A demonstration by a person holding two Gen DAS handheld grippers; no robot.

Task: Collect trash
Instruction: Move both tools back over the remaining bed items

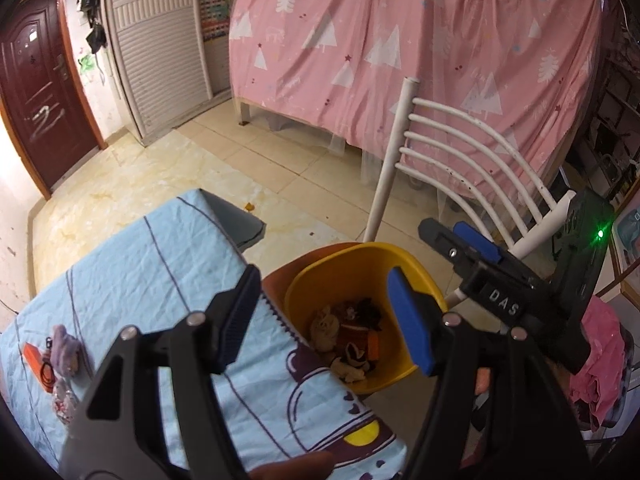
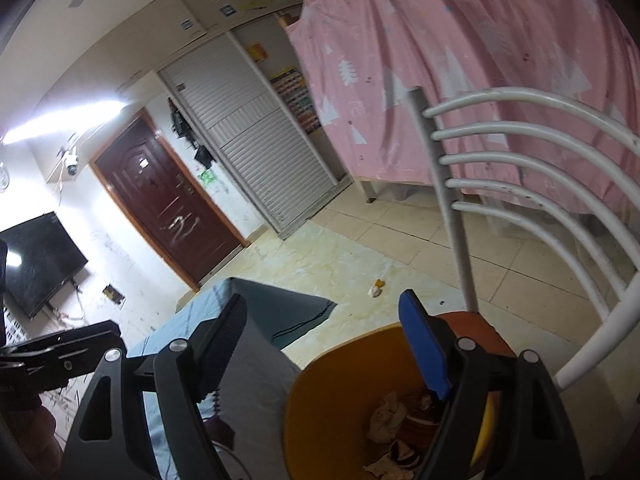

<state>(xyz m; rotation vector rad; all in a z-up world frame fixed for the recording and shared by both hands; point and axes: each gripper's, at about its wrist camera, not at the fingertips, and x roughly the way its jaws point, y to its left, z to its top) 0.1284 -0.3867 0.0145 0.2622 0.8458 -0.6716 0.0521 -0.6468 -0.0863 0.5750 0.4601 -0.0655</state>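
A yellow bin (image 1: 360, 268) stands on the seat of a white chair beside the table; it holds crumpled tissues and wrappers (image 1: 348, 340). My left gripper (image 1: 324, 320) is open and empty, hovering over the table edge and the bin's near rim. My right gripper (image 1: 460, 240) shows in the left wrist view above the bin's right rim, open. In the right wrist view the right gripper (image 2: 320, 348) is open and empty above the bin (image 2: 332, 380), with trash (image 2: 388, 416) inside. An orange item (image 1: 38, 364) and a purple cloth (image 1: 66, 350) lie on the table at left.
The table has a light blue cloth (image 1: 140, 280). The white chair back (image 1: 460, 152) rises behind the bin. A pink curtained bed (image 1: 400, 40) stands beyond. Small scraps (image 2: 376, 288) lie on the tiled floor. A pink cloth (image 1: 600, 360) is at right.
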